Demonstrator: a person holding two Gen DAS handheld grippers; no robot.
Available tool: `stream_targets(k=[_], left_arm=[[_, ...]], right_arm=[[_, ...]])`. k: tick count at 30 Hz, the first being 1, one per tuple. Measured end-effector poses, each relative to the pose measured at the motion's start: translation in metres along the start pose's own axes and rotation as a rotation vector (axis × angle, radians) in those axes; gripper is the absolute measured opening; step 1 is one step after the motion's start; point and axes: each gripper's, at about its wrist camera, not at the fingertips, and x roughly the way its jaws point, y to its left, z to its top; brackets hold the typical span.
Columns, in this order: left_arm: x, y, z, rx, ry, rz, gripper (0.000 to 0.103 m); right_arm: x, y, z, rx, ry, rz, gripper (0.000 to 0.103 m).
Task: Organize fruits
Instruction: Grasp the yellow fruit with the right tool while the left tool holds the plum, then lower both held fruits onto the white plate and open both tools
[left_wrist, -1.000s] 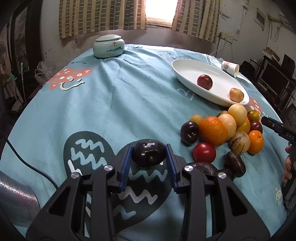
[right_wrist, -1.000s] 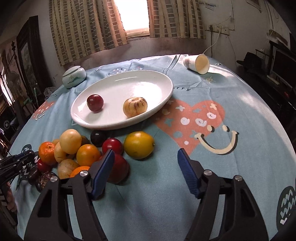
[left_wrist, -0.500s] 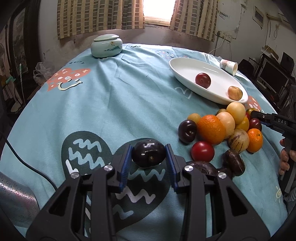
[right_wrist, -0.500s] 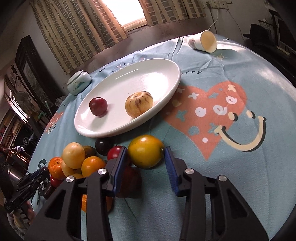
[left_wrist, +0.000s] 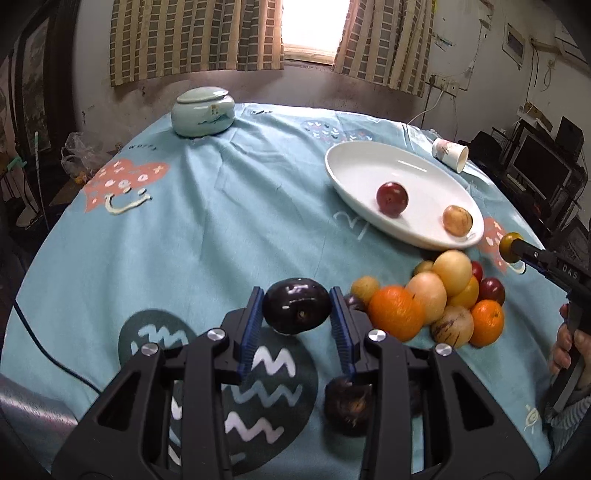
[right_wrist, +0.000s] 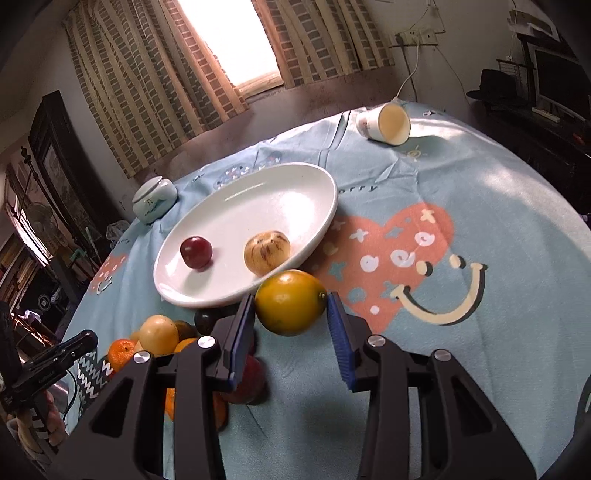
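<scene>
My left gripper (left_wrist: 296, 315) is shut on a dark purple plum (left_wrist: 296, 311) and holds it above the tablecloth, left of the fruit pile (left_wrist: 436, 302). My right gripper (right_wrist: 290, 320) is shut on a yellow-orange citrus (right_wrist: 290, 306) and holds it just in front of the white oval plate (right_wrist: 314, 192). The plate holds a red plum (right_wrist: 196, 252) and a striped yellow fruit (right_wrist: 266, 251). In the left wrist view the plate (left_wrist: 354, 162) lies at the right, and the right gripper with its citrus (left_wrist: 511, 246) shows beside it.
A tipped paper cup (right_wrist: 384, 125) lies behind the plate. A pale green lidded jar (left_wrist: 203, 110) stands at the far left. A dark wrinkled fruit (left_wrist: 347, 406) lies under my left gripper. A black cable (left_wrist: 48, 354) crosses the table's left edge.
My right gripper moved in, shut on the yellow-orange citrus and lifted it toward the plate. My left gripper rose and moved forward with the dark plum in it.
</scene>
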Motion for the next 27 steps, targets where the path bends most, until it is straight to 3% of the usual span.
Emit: stream_targets(k=[8,15,21,23,24,25,27], left_arm=[[0.042,-0.051,0.079,0.048,-0.027,-0.036,0.037],[0.107,-0.063,0.103,0.031,0.033,-0.04,0.037],[0.132,-0.065,0.105,0.038,0.066,-0.059,0.038],[0.132,-0.063,0.108,0.021,0.054,-0.066,0.05],[0.131,-0.062,0.109,0.011,0.052,-0.076,0.067],[0.13,-0.062,0.109,0.006,0.05,-0.085,0.072],[0.129,-0.063,0.109,0.014,0.048,-0.092,0.072]], right_arm=[[0.03,0.025,0.06,-0.056,-0.038,-0.011,0.04],[0.092,0.037,0.069,-0.104,0.019,-0.019,0.04],[0.111,0.04,0.069,-0.168,0.038,-0.067,0.041],[0.113,0.04,0.069,-0.186,0.037,-0.089,0.045],[0.113,0.041,0.069,-0.195,0.036,-0.099,0.061],[0.111,0.041,0.069,-0.199,0.023,-0.109,0.066],[0.108,0.041,0.069,-0.209,0.005,-0.111,0.066]])
